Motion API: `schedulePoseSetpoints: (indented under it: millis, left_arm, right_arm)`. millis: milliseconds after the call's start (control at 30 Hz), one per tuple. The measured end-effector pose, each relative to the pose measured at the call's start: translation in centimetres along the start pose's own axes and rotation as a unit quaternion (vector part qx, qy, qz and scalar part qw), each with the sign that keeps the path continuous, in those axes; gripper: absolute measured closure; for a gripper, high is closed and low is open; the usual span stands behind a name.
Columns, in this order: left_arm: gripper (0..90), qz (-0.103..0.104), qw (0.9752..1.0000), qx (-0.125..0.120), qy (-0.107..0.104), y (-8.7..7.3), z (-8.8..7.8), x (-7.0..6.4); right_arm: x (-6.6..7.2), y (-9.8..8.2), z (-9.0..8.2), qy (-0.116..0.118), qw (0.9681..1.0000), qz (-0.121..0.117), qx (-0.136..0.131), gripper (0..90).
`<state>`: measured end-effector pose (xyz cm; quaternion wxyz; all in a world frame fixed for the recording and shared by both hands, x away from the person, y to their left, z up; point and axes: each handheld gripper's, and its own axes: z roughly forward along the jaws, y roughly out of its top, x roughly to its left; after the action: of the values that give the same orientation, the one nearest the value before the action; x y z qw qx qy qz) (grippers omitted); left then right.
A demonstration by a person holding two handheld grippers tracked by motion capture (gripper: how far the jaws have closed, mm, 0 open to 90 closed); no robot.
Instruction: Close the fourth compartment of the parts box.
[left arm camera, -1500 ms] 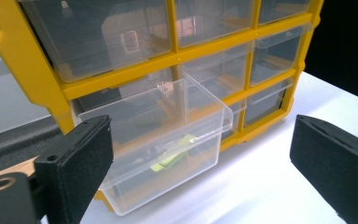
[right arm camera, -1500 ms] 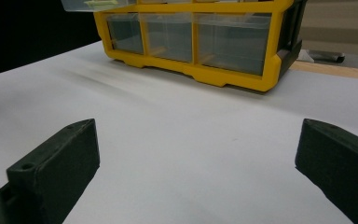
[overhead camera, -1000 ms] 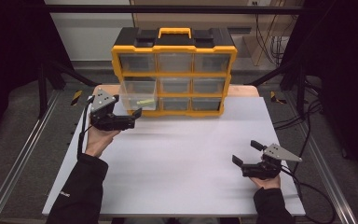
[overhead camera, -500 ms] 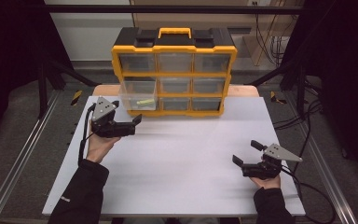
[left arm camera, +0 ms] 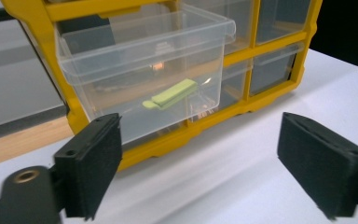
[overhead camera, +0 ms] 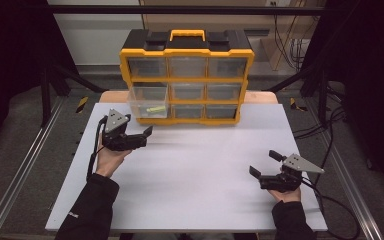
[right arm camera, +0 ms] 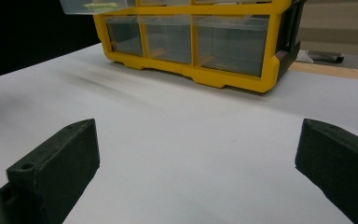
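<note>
The clear drawer (overhead camera: pixel 149 99) juts out of the yellow organizer (overhead camera: pixel 187 75) at its middle-left slot, a green clip (left arm camera: pixel 170 94) lying inside. Left tongs (overhead camera: pixel 146 135) hover spread and empty just in front; right tongs (overhead camera: pixel 265 165) rest spread on the tabletop (overhead camera: pixel 200 170), well apart. A careless nudge could tip the drawer out (it looks far extended), spilling the clip
</note>
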<state>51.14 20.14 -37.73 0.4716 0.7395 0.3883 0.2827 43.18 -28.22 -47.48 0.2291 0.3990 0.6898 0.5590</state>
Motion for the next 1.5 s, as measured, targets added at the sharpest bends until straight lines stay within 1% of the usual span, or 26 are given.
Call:
schedulePoseSetpoints:
  millis: [100,200,300,500,600,667,800,1067,1200,1333,1433,1500]
  left_arm:
    - [21.7,-0.001,1.0000,0.000,0.001,-0.2,0.2,-0.1]
    - [28.0,0.004,0.9999,0.002,0.010,-0.2,0.3,-0.3]
    - [33.3,0.003,0.9999,0.003,0.012,-0.3,0.4,-0.4]
    - [42.1,0.003,0.9998,0.003,0.018,-0.3,0.5,-0.5]
    - [47.1,0.002,0.9998,0.003,0.021,-0.4,0.6,-0.5]
    - [50.2,0.005,0.9997,0.004,0.024,-0.4,0.7,-0.6]
    - [55.3,0.005,0.9996,0.003,0.027,-0.3,0.7,-0.6]
    - [66.8,0.001,0.9996,0.002,0.027,-0.3,1.0,-0.4]
    - [71.2,-0.004,0.9996,-0.003,0.028,-0.3,1.0,-0.2]
    - [78.2,-0.008,0.9996,-0.008,0.027,-0.3,1.1,0.0]
    - [81.9,-0.008,0.9995,-0.007,0.031,-0.3,1.3,0.1]
    - [85.3,-0.010,0.9995,-0.006,0.029,-0.3,1.4,0.3]
  right_arm:
    - [0.0,0.0,0.0,0.000,1.0000,0.000,-0.001,0.3]
    - [0.0,0.0,0.0,0.000,1.0000,0.000,0.000,0.3]
    - [0.0,0.0,0.0,-0.001,1.0000,-0.002,0.002,0.2]
    - [0.0,0.0,0.0,0.000,1.0000,0.000,0.001,0.3]
    - [0.0,0.0,0.0,0.000,1.0000,-0.004,0.000,0.2]
    - [0.0,0.0,0.0,0.001,1.0000,-0.003,0.000,0.3]
    - [0.0,0.0,0.0,0.000,1.0000,-0.003,0.000,0.2]
    - [0.0,-0.1,0.0,0.000,1.0000,-0.002,0.002,0.2]
    - [0.0,-0.1,0.1,0.000,1.0000,-0.001,0.001,0.3]
    - [-0.1,0.0,0.0,0.000,1.0000,-0.002,-0.001,0.3]
    - [0.0,0.0,0.1,0.001,1.0000,0.000,0.001,0.3]
    - [0.0,0.0,0.1,0.001,1.0000,0.000,0.001,0.3]
